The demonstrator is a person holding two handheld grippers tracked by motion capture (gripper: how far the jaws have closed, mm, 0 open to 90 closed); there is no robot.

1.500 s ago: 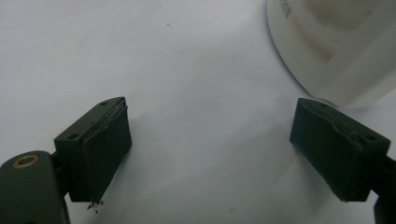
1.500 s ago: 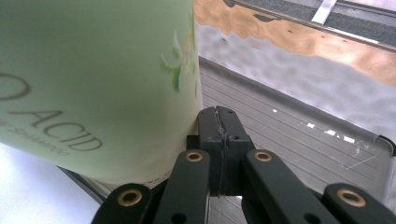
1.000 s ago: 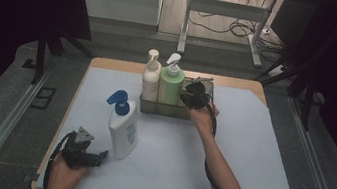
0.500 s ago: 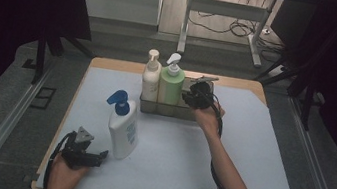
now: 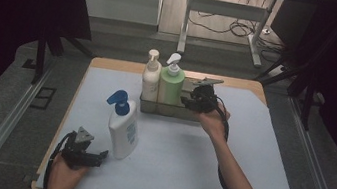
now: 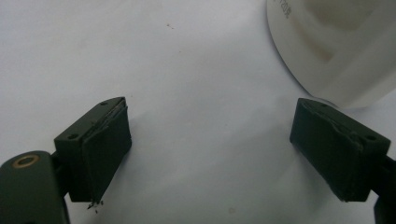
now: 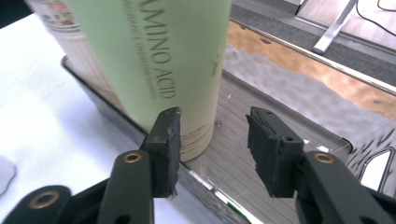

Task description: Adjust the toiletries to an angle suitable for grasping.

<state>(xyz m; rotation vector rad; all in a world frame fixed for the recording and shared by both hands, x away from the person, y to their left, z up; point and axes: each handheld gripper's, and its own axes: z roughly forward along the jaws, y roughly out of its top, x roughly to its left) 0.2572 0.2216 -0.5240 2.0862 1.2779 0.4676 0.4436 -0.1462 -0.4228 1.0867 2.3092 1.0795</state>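
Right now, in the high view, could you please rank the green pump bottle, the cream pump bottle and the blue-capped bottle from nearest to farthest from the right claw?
1. Green pump bottle, in the tray beside the right claw.
2. Cream pump bottle, tray's left end.
3. Blue-capped bottle, front left on the mat.

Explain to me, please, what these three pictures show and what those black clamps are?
A person sits at a table covered with a pale sheet, holding a hand-held two-jaw clamp in each hand. One picture looks down from above; the others come from cameras riding on each clamp. The left gripper rests open by a white pump bottle with a blue top. The right gripper, its jaws just opening and holding nothing, is beside a green pump bottle standing with a cream pump bottle in a metal tray.
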